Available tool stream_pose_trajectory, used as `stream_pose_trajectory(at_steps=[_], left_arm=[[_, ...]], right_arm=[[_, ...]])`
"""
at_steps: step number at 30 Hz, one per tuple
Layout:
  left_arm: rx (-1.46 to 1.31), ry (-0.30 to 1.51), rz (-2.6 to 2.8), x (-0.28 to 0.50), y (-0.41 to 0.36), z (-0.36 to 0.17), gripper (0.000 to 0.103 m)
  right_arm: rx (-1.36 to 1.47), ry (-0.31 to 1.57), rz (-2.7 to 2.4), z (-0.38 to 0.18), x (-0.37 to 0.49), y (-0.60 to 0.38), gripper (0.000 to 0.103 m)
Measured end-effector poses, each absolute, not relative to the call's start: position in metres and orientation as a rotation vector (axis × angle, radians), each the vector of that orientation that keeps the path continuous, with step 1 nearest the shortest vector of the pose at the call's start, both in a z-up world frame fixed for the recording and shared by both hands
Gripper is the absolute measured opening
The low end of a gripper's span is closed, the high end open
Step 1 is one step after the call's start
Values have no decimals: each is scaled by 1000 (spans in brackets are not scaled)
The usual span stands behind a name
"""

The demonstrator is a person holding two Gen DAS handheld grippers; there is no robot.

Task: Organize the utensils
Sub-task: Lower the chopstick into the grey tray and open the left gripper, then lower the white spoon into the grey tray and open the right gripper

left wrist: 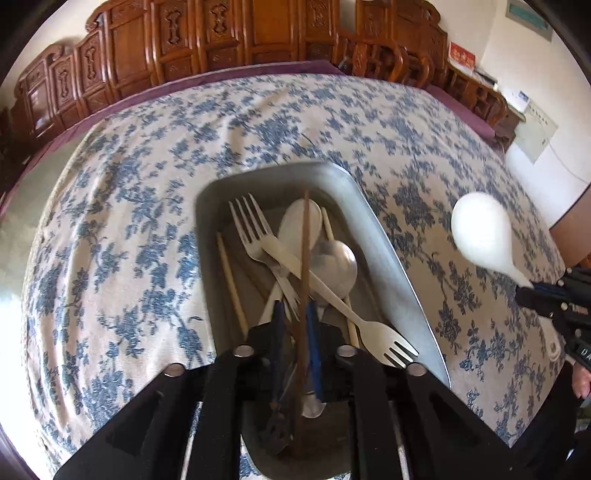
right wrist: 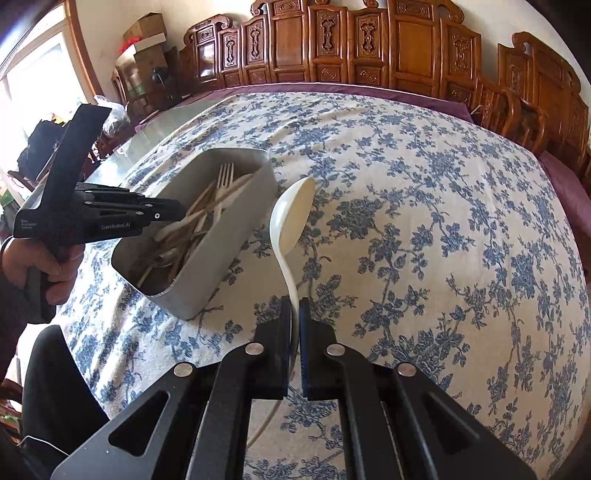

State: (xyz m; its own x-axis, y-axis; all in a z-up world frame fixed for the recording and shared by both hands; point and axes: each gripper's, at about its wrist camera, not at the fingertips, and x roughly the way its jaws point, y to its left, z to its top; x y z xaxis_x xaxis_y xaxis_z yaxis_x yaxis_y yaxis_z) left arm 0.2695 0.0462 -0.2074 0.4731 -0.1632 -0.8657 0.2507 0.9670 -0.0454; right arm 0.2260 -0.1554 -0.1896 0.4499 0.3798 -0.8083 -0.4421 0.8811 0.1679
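Observation:
A grey metal tin (left wrist: 391, 243) lies on the flowered cloth with forks (left wrist: 255, 236), spoons (left wrist: 336, 266) and pale chopsticks (left wrist: 231, 280) inside. My left gripper (left wrist: 296, 321) hangs over its near end. A dark brown chopstick (left wrist: 305, 258) stands between its blue pads, which are apart and do not press on it. In the right wrist view this left gripper (right wrist: 181, 213) reaches into the tin (right wrist: 236, 210). My right gripper (right wrist: 294, 310) is shut on the handle of a white spoon (right wrist: 291, 210), held above the cloth to the right of the tin. The left wrist view shows the same spoon (left wrist: 480, 232).
The blue-and-white flowered cloth (right wrist: 443, 221) covers the whole table. Carved wooden chairs (right wrist: 369, 48) line its far edge. A person's hand (right wrist: 48, 266) grips the left gripper's handle at the left. Cardboard boxes (right wrist: 146, 33) are stacked in the far left corner.

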Motion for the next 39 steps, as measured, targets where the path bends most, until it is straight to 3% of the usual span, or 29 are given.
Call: stream_pose_trajectory(at_steps=[5, 13, 21, 30, 39], left_arm=[[76, 1000, -229, 263, 59, -189, 23], [38, 953, -176, 254, 83, -170, 38], [12, 921, -131, 243, 104, -158, 39], [-10, 914, -95, 233, 126, -159, 59], [-35, 916, -77, 228, 145, -163, 62]], right_arm=[[-73, 958, 531, -179, 230, -137, 5], [-69, 943, 587, -169, 248, -93, 5], [-62, 972, 627, -175, 267, -43, 5], [-23, 1041, 606, -193, 288, -11, 5], [-43, 1069, 549, -203, 301, 7, 5]])
